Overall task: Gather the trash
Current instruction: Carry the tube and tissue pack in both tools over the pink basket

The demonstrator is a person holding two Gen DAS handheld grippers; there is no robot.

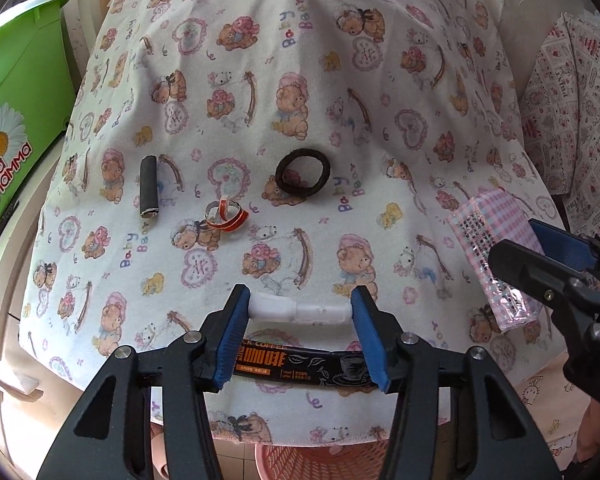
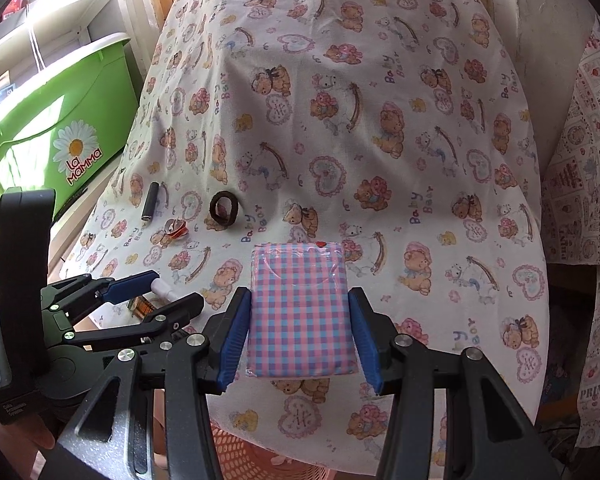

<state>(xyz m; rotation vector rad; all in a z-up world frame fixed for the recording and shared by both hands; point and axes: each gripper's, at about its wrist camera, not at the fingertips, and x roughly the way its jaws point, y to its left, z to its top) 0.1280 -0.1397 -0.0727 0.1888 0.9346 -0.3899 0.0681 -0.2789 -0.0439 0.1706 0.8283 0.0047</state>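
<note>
A cream cloth (image 1: 300, 80) printed with brown bears, pink hearts and purple lettering covers the surface. On it lie a black tube (image 1: 149, 187), a dark brown ring (image 1: 303, 174), an orange-and-white curl (image 1: 224, 216) and a pink-and-blue checked packet (image 2: 302, 312). The bin (image 1: 16, 80) is bright green with a white daisy.
</note>
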